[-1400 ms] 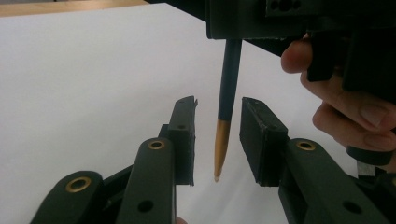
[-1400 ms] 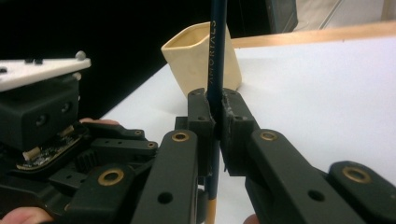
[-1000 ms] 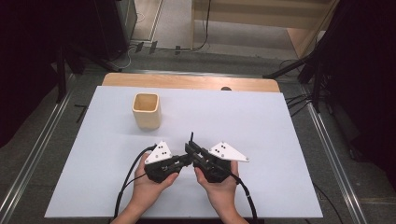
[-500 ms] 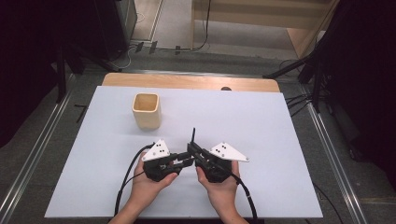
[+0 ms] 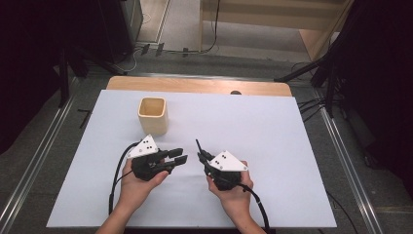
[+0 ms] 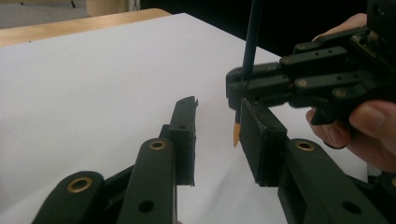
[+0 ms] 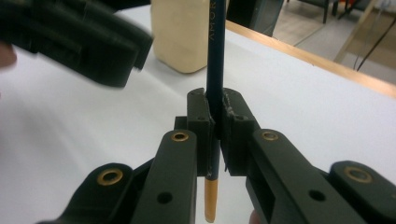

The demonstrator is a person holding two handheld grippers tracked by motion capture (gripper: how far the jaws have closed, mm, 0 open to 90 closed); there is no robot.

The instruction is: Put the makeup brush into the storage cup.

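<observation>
Where the right tool (image 7: pixel 215 122) clamps it, the pencil (image 7: pixel 215 56) reads "AMOR"

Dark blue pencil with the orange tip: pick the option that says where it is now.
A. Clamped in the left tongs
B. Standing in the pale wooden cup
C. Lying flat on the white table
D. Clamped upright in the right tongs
D: the right gripper view shows the dark blue pencil with the orange tip pinched between the shut jaws of the right tongs, while the left tongs stand open beside it.
</observation>
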